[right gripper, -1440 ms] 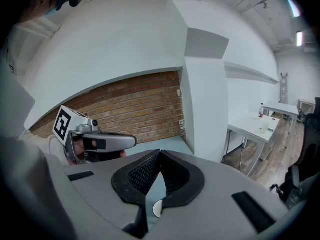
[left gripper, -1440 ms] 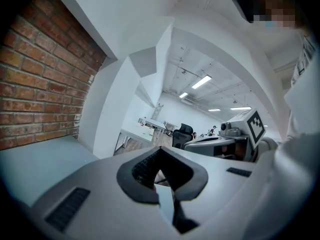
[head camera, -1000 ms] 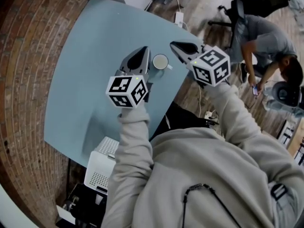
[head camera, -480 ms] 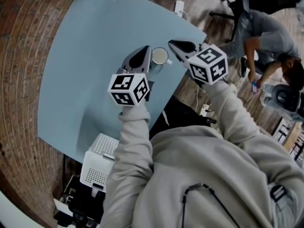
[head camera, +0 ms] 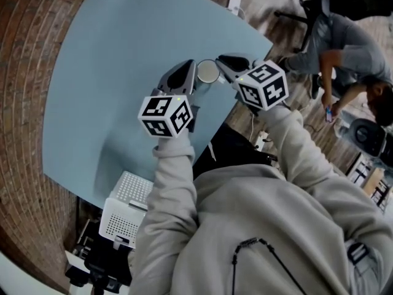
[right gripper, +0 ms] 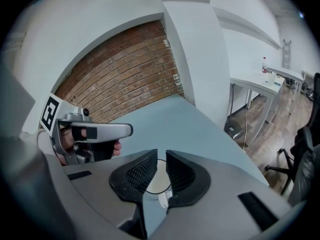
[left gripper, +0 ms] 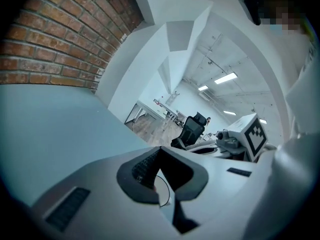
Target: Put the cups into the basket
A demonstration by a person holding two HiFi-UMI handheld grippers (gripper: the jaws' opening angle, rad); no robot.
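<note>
White cup stood at the bench edge between the left claw, closed tip to tip, and the right claw. The right jaws had just been parting to a narrow slit, clamping nothing. We judged this preparation for grasping. The basket sat well apart.

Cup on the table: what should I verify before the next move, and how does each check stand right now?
1. Cup upright on the table: ok.
2. Right gripper wide enough for the cup: not ok; its jaws have just been opening, are only a slit apart, and nothing is between them.
3. Left gripper open: not ok; its tips meet.
4. Basket ready for a cup: cannot tell; what is inside it does not show.
</note>
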